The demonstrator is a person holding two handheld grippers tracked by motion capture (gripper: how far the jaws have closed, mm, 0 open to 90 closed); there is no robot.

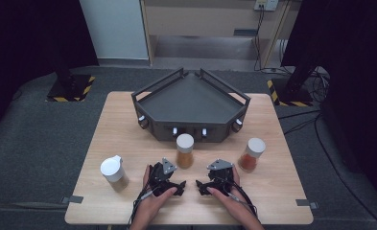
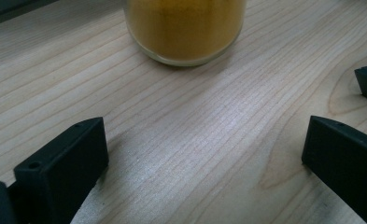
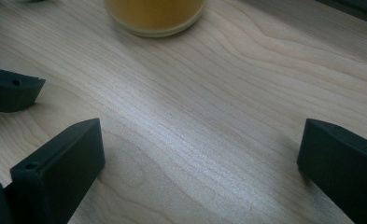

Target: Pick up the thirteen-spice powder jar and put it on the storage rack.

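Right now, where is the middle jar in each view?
High view: middle jar at table centre, ahead of both grippers.
Left gripper view: jar base at top centre.
Right gripper view: jar base at top, left of centre.
Shared landmark: the wooden table.

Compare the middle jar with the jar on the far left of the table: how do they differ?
The middle jar holds yellow-orange powder; the left jar holds browner powder. The middle jar stands between the two grippers, just ahead; the left jar stands off to the side, nearer the table edge. Both stand upright with white lids.
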